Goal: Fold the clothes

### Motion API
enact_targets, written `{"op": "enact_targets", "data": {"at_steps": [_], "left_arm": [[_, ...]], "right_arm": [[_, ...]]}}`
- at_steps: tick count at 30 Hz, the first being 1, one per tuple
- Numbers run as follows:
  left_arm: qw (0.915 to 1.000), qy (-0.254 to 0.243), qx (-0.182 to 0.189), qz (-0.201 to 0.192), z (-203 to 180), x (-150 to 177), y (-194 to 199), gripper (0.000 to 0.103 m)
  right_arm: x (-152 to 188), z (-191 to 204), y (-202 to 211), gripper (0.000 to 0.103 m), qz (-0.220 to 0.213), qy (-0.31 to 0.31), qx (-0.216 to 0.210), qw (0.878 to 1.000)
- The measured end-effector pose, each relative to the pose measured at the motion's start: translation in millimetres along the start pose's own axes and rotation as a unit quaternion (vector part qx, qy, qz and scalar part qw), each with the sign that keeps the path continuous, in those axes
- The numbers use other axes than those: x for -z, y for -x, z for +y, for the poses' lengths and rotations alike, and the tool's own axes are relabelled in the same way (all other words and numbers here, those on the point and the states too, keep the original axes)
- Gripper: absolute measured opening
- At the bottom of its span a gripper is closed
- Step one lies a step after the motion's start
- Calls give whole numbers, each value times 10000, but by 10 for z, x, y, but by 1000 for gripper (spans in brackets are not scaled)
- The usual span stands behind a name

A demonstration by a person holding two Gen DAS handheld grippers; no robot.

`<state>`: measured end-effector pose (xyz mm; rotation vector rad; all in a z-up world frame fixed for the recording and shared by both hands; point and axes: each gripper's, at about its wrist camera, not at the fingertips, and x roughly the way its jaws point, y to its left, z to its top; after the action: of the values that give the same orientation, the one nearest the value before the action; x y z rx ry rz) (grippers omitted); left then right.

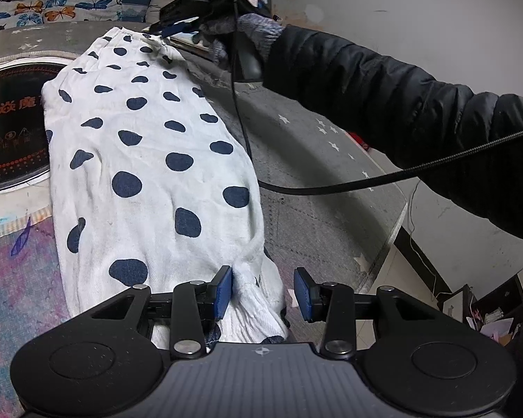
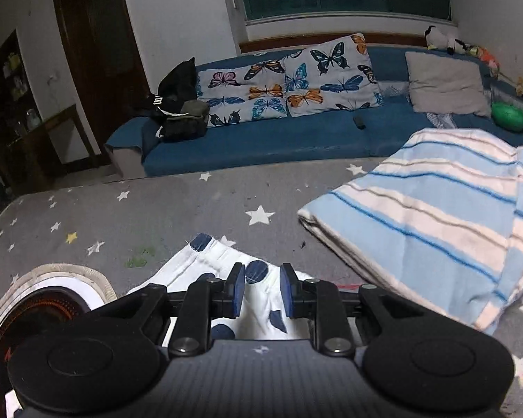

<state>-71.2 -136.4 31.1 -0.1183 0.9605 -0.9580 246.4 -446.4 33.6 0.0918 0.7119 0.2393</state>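
Left wrist: my left gripper (image 1: 263,291) jaws apart around spotted garment (image 1: 150,160) bunch, grip unclear.
Right wrist: my right gripper (image 2: 262,289) pinches garment; striped towel (image 2: 436,216) at 2 o'clock, seen only here.

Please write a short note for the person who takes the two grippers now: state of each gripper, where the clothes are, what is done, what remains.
Left gripper: jaws apart, near end of the polka-dot garment between them, not pinched.
Right gripper: jaws narrow, far end of the same garment between the pads; a firm grip is not certain.
The garment lies lengthwise, already a narrow strip, on the grey star cloth.
Striped towel lies folded on the right.
Left: fold the strip end to end.
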Motion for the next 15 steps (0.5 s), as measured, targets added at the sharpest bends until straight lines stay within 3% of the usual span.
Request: {"op": "enact_targets", "data": {"at_steps": [3, 12, 15], "left_arm": [[10000, -11, 8, 4, -3, -1, 3, 42], [10000, 17, 8, 43, 1, -38, -21, 42], [10000, 17, 7, 54, -3, -39, -25, 42]], "right_arm": [[38, -16, 33, 22, 119, 175, 413, 9989], [109, -136, -52, 22, 70, -21, 121, 9999], [104, -103, -82, 15, 104, 103, 290, 9995]]}}
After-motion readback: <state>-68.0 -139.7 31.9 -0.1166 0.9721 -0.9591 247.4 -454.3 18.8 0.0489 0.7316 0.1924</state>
